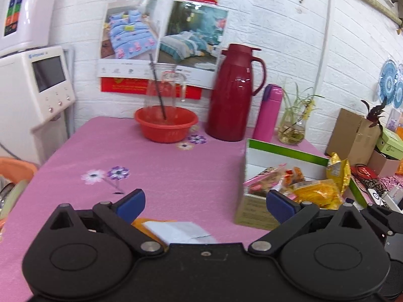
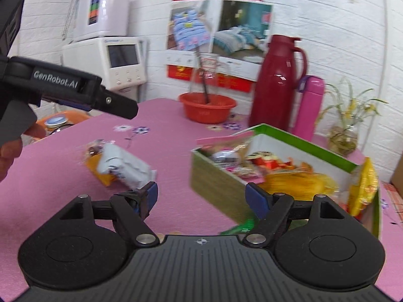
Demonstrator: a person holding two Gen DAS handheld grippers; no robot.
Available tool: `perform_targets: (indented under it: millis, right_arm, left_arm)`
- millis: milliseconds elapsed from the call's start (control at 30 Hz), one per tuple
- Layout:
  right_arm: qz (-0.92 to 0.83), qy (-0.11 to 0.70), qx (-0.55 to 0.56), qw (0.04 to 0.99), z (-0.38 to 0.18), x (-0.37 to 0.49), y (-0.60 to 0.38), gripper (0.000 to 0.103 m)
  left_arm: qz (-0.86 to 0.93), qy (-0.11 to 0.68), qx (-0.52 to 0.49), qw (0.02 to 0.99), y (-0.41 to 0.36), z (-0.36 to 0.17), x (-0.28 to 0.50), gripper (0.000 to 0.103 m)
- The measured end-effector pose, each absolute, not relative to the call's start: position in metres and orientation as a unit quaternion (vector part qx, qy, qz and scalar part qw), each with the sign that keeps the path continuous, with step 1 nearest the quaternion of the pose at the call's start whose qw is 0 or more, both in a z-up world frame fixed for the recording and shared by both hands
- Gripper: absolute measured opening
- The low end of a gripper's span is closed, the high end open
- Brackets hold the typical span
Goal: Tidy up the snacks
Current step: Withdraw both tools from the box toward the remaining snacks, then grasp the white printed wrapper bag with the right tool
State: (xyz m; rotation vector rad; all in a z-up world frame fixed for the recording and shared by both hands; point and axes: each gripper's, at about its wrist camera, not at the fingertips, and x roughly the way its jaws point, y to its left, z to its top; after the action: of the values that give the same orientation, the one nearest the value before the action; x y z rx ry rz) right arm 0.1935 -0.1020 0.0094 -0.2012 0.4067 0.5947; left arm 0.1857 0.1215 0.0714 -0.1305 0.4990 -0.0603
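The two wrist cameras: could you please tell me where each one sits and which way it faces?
Left wrist: sits behind the open left gripper, low over the pink table, facing the back wall; white-and-orange packet beneath, snack box to the right.
Right wrist: sits behind the open right gripper, facing the same wall; the left gripper and a hand show at left.
Shared: red thermos, red basin, box, packet.
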Motion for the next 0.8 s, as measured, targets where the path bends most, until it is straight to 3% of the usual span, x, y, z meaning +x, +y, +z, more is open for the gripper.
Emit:
perform_targets:
  millis: [167, 400, 667, 733, 800]
  right_arm:
    - [0.332, 0.221, -0.095, 0.912, 0.000, 0.195, -0.071, 0.103]
    - [0.329, 0.184, -0.198, 0.905, -0.015, 0.202, -0.024, 0.103]
    - [0.327, 0.208, -0.219, 0.895, -0.034, 0.233, 0.004, 0.102]
    - [0.334, 0.232, -0.202, 0.891, -0.037, 0.239, 0.005, 0.079]
    - [0.336, 0.246, -0.177, 0.892, -0.036, 0.241, 0.002, 0.066]
  left_arm:
    - [-0.020, 0.260, -0.097, 0.960, 0.162, 0.060, 0.176, 0.103]
    - [-0.010, 0.283, -0.160, 0.945, 0.204, 0.044, 0.177, 0.103]
    - [-0.059, 0.300, -0.168, 0.937, 0.192, 0.036, 0.192, 0.103]
    - [-0.075, 0.309, -0.168, 0.933, 0.182, 0.031, 0.202, 0.103]
    - [-0.088, 0.320, -0.159, 0.930, 0.171, 0.026, 0.214, 0.103]
